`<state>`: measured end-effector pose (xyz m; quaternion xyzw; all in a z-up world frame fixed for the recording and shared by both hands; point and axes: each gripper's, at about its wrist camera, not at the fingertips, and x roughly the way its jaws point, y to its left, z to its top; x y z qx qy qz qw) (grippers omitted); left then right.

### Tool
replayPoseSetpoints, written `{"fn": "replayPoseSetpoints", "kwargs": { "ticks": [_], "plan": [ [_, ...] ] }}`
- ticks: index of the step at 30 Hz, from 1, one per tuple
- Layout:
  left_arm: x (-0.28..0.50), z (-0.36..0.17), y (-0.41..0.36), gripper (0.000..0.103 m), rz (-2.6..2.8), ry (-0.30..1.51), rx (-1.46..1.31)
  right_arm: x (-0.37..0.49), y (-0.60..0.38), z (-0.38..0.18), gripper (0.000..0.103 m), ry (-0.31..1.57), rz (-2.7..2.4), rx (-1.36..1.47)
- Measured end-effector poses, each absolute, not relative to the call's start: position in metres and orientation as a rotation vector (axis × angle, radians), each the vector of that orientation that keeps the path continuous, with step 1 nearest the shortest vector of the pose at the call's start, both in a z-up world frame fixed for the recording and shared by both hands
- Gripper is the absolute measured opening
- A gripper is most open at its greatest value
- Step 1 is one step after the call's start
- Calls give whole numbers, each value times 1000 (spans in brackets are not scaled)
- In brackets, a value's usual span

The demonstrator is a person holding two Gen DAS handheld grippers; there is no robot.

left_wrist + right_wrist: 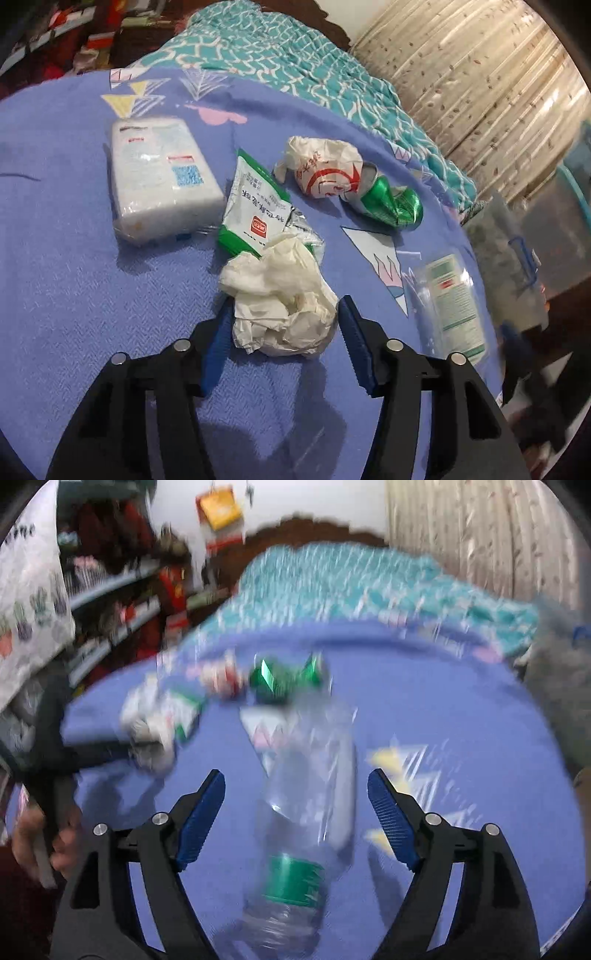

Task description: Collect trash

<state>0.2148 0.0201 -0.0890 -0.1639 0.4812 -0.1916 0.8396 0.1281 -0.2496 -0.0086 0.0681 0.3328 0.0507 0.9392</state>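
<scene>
Left tongs (284, 325) clamp crumpled tissue (280, 306); right tongs (295, 790) gape, straddling clear bottle (303, 812).

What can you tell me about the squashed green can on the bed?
The green can is shiny metal, crushed and twisted in the middle, so it looks bent like a bow. It lies on its side on the blue bedsheet. Its silvery top end points toward the crumpled white and red wrapper and seems to touch it. Nothing grips it. In the right wrist view it shows as a blurry green shape beyond the clear bottle.
</scene>
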Motion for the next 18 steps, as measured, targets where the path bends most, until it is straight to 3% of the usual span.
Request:
{"fn": "replayPoseSetpoints", "kwargs": {
  "ticks": [5, 15, 18],
  "plan": [
    [186, -82, 49, 49, -402, 1002, -401, 166, -199, 11, 79, 706, 267, 148],
    [144, -91, 110, 50, -371, 912, -500, 272, -94, -75, 84, 969, 288, 150],
    [144, -87, 101, 50, -387, 895, -451, 284, -80, -88, 92, 1002, 285, 124]
  ]
}}
